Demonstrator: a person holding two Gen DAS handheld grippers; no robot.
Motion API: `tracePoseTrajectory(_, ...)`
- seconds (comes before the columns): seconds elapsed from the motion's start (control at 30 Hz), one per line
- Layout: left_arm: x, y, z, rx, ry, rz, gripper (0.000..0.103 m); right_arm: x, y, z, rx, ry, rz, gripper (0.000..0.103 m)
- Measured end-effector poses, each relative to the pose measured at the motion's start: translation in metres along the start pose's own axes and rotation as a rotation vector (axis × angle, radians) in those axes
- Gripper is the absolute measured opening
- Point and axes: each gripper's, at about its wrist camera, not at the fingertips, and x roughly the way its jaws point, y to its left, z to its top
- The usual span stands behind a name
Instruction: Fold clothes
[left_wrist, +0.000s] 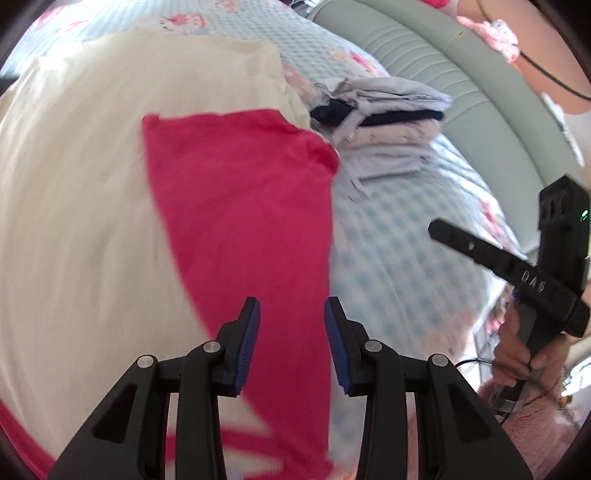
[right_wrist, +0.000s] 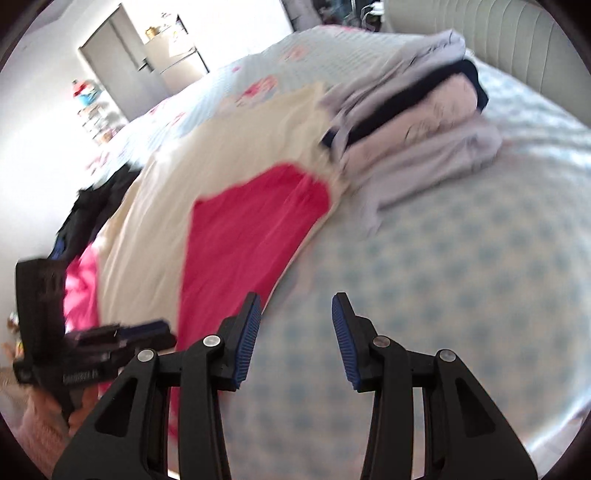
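Observation:
A cream garment (left_wrist: 92, 166) with a red part (left_wrist: 240, 206) lies spread flat on the bed. My left gripper (left_wrist: 291, 306) hovers over the near end of the red part, open, with nothing between its blue pads. In the right wrist view the same cream garment (right_wrist: 221, 147) and red part (right_wrist: 251, 229) lie to the left. My right gripper (right_wrist: 297, 301) hangs open over the bedspread (right_wrist: 443, 258) just beside the red edge, holding nothing. The image is motion-blurred.
A stack of folded clothes (left_wrist: 384, 122) (right_wrist: 417, 122) sits beyond the garment, near the padded headboard (left_wrist: 480, 92). Dark clothes (right_wrist: 96, 206) and a pink garment (right_wrist: 81, 288) lie heaped at the bed's left. A person's hand (left_wrist: 517, 354) grips the right tool's handle.

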Motion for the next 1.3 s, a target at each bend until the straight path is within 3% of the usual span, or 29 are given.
tracePoseTrajectory(0.2, 0.036, 0.001, 0.070, -0.026, -0.024, 0.077, 0.038, 0.046, -0.016, 0.054, -0.061, 0.007, -0.098, 0.041)
tracePoseTrajectory(0.47, 0.102, 0.001, 0.151, 0.017, -0.003, 0.089, 0.038, 0.111, -0.025, 0.091, -0.124, 0.082, -0.083, 0.041)
tracePoseTrajectory(0.7, 0.136, 0.006, 0.148, 0.005, 0.050, 0.134, 0.038, 0.160, -0.018, 0.080, -0.205, 0.164, -0.197, 0.041)
tracePoseTrajectory(0.97, 0.141, 0.009, 0.145, -0.001, 0.065, 0.129, 0.038, 0.143, -0.040, 0.055, -0.094, 0.103, -0.277, 0.038)
tracePoseTrajectory(1.07, 0.140, 0.010, 0.146, -0.001, 0.065, 0.121, 0.038, 0.131, -0.045, 0.048, -0.065, 0.069, -0.348, 0.030)
tracePoseTrajectory(1.1, 0.137, 0.011, 0.147, 0.003, 0.063, 0.117, 0.038, 0.127, -0.048, 0.046, -0.055, 0.063, -0.401, 0.012)
tracePoseTrajectory(1.13, 0.135, 0.012, 0.147, 0.007, 0.061, 0.112, 0.038, 0.124, -0.053, 0.045, -0.038, 0.063, -0.420, 0.009)
tracePoseTrajectory(1.23, 0.126, 0.002, 0.152, 0.067, 0.023, 0.054, 0.037, 0.106, -0.064, 0.043, 0.041, 0.040, -0.305, 0.013)
tracePoseTrajectory(1.3, 0.124, -0.007, 0.157, 0.098, 0.002, 0.052, 0.036, 0.091, -0.053, 0.047, 0.022, -0.003, -0.236, 0.021)
